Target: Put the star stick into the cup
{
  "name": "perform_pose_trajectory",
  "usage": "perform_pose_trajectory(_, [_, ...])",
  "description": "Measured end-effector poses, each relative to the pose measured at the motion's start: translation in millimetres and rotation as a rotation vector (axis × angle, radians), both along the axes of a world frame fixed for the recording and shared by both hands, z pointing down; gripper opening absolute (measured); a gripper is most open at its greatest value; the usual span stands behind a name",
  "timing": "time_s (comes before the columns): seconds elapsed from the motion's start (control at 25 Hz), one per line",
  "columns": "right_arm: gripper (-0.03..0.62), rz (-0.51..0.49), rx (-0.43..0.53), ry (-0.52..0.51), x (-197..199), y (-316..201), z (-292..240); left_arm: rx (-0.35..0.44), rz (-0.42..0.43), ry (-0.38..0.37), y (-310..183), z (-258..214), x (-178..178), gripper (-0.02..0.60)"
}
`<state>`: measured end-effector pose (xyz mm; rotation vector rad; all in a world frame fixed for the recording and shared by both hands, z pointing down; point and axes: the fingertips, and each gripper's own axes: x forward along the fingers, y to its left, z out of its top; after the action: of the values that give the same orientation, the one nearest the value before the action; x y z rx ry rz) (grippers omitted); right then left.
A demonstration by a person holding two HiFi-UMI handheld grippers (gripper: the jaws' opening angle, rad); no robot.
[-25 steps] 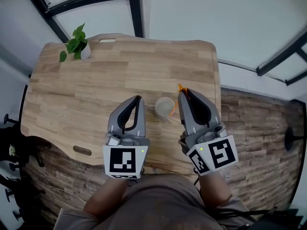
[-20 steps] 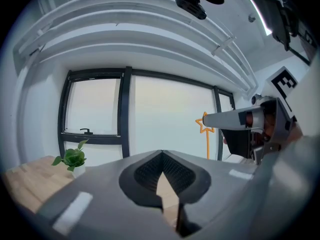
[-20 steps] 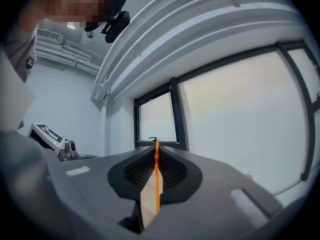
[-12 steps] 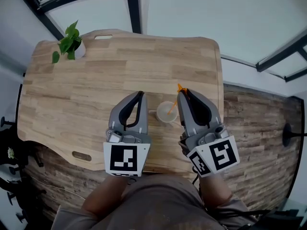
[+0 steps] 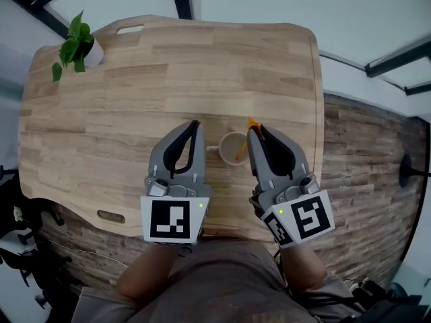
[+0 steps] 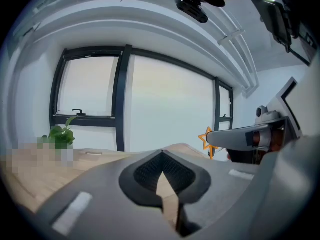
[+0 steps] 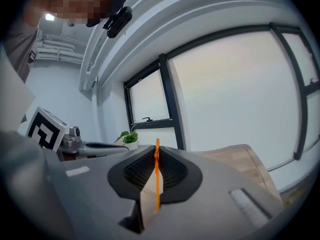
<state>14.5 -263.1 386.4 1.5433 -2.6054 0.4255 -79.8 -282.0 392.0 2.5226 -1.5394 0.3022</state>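
A pale cup [image 5: 231, 147] stands on the wooden table [image 5: 168, 66] between my two grippers. My right gripper [image 5: 254, 133] is shut on the orange star stick [image 5: 241, 151]. The star [image 5: 252, 122] pokes out above the jaw tips, and the stick's lower end slants down into the cup's mouth. In the right gripper view the thin stick [image 7: 157, 174] stands pinched upright between the closed pads of the right gripper [image 7: 156, 153]. My left gripper [image 5: 194, 126] sits just left of the cup, shut on nothing. The left gripper [image 6: 161, 155] view shows the star [image 6: 205, 137] to the right.
A small potted plant [image 5: 74, 42] stands at the table's far left corner, also seen as the plant [image 6: 60, 134] and the plant [image 7: 131, 138]. Dark window frames run behind the table. The table's right edge [image 5: 316, 106] drops to a wood-patterned floor.
The head view has shifted, so the table fills more of the frame. Both grippers and the cup keep their places; the stick's lower end now shows inside the cup's mouth.
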Motion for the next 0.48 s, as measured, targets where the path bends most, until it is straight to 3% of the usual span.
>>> perform_pose_trajectory(0.48, [0.076, 0.008, -0.011, 0.051, 2.4, 0.1, 10.5, -0.011, 0.014, 0.008, -5.8, 5.7, 1.6, 0.0])
